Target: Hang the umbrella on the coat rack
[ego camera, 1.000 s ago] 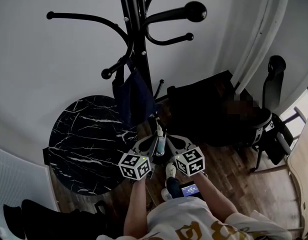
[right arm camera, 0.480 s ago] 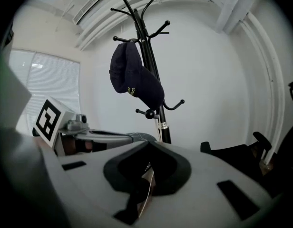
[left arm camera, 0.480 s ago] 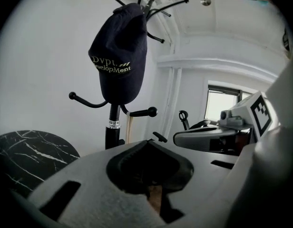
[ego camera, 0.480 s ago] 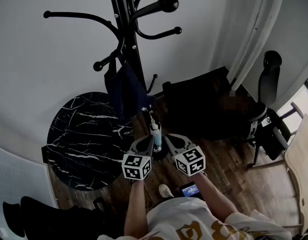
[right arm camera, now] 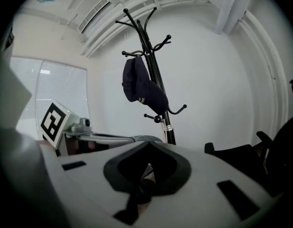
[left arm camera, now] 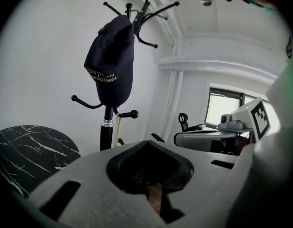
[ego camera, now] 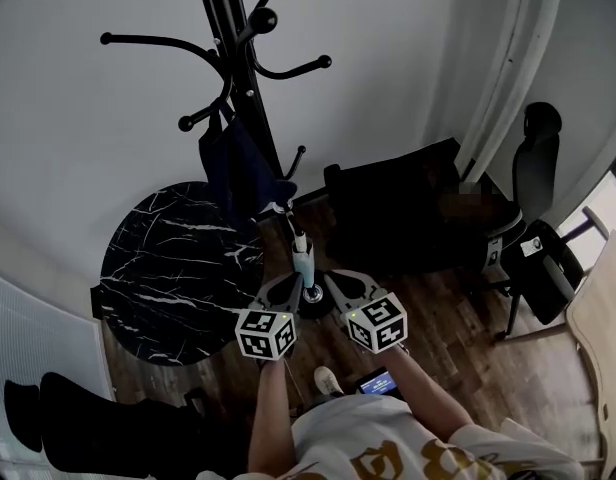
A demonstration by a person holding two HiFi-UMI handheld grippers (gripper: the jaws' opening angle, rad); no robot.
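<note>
Two grippers meet below the coat rack [ego camera: 228, 28]: left gripper [ego camera: 286, 293] jaws pressed together, right gripper [ego camera: 340, 288] jaws closed on what looks like a dark strap of the umbrella [ego camera: 303, 258], upright between them, under the hanging cap [ego camera: 233, 168]

A round black marble-topped table [ego camera: 178, 268] sits at nine o'clock. A black office chair [ego camera: 536, 168] stands at three o'clock on brown wooden floor [ego camera: 458, 338].

Black coat rack [ego camera: 231, 43], navy cap [ego camera: 231, 168], white-veined black table [ego camera: 168, 268]
</note>
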